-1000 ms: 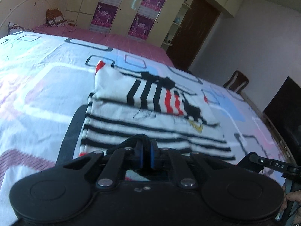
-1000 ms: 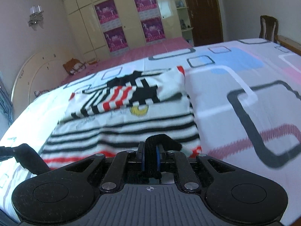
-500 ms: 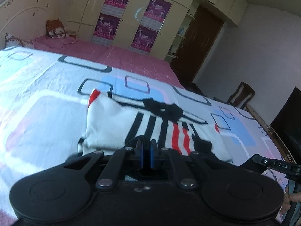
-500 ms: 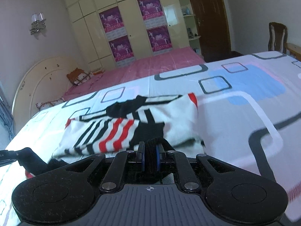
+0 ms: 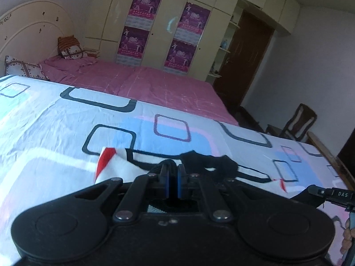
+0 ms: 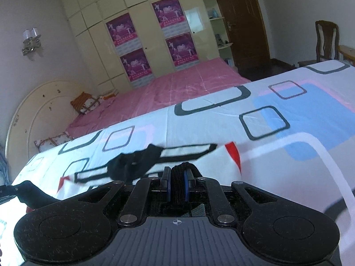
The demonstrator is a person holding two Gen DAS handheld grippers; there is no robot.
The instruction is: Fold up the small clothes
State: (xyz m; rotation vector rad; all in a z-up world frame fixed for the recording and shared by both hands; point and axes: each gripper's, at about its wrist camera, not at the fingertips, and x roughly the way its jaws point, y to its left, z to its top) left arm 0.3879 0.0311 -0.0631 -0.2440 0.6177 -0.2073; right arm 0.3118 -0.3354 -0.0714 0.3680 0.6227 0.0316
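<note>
A small white shirt with black and red stripes [image 5: 119, 166] lies on the patterned bedsheet [image 5: 44, 128]. Only its far part with the black collar [image 5: 208, 161] shows past my grippers. My left gripper [image 5: 172, 175] is shut on a black hem edge of the shirt. My right gripper [image 6: 177, 177] is shut on a thick bunch of the black hem [image 6: 184, 168]. In the right wrist view the shirt [image 6: 199, 159] shows its collar [image 6: 133, 164] and a red sleeve tip [image 6: 233, 153]. The rest of the shirt is hidden under the gripper bodies.
A pink sheet [image 5: 144, 84] covers the far half of the bed, with pillows [image 5: 24, 71] by the headboard. A cream wardrobe with purple posters [image 5: 142, 28] stands behind. A wooden chair [image 5: 297, 124] and a dark door [image 5: 248, 62] are at the right.
Both grippers have carried the held hem forward over the shirt toward the collar. The striped body that showed before is now hidden beneath the grippers. Both stay shut.
</note>
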